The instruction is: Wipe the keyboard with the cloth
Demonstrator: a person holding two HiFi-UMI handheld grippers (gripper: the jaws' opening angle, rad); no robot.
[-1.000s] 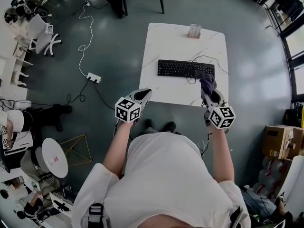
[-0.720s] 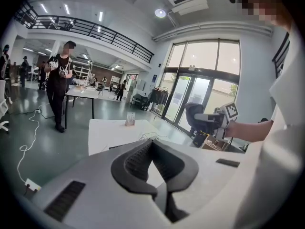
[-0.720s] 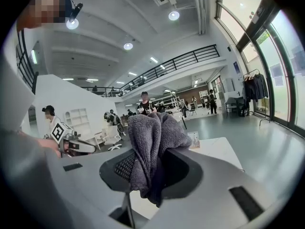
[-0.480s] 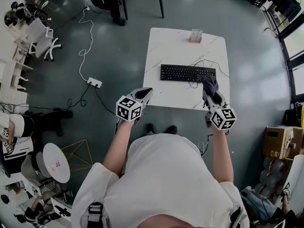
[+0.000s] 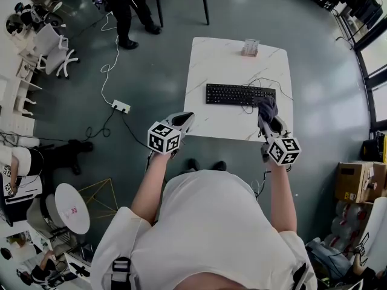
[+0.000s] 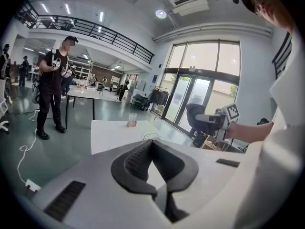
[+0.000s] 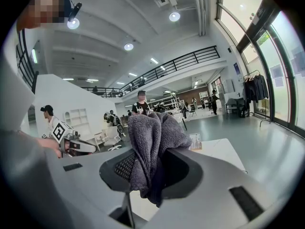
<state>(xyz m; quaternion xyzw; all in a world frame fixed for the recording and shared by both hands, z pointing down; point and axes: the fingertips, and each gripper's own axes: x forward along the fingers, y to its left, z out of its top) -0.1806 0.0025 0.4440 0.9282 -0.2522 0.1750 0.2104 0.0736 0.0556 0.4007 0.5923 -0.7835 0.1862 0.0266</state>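
Observation:
A black keyboard (image 5: 240,94) lies across the middle of the white marble-look table (image 5: 208,59), its cable looping at its right end. My right gripper (image 5: 268,115) hovers over the table's near right part, just short of the keyboard's right end, shut on a dark grey cloth (image 5: 266,108) that bunches up out of the jaws (image 7: 153,142). My left gripper (image 5: 184,119) is at the table's near left corner, shut with nothing in it (image 6: 153,151). The keyboard is hidden in both gripper views.
A small card holder (image 5: 250,47) stands at the table's far edge. A power strip (image 5: 120,106) with a white cord lies on the floor to the left. A person (image 5: 124,5) stands beyond the table at the upper left. Cardboard boxes (image 5: 354,183) sit at the right.
The view has shifted slightly, so the table sits a little lower in the frame. A person has walked into view at the upper left. Both grippers hold nearly the same places.

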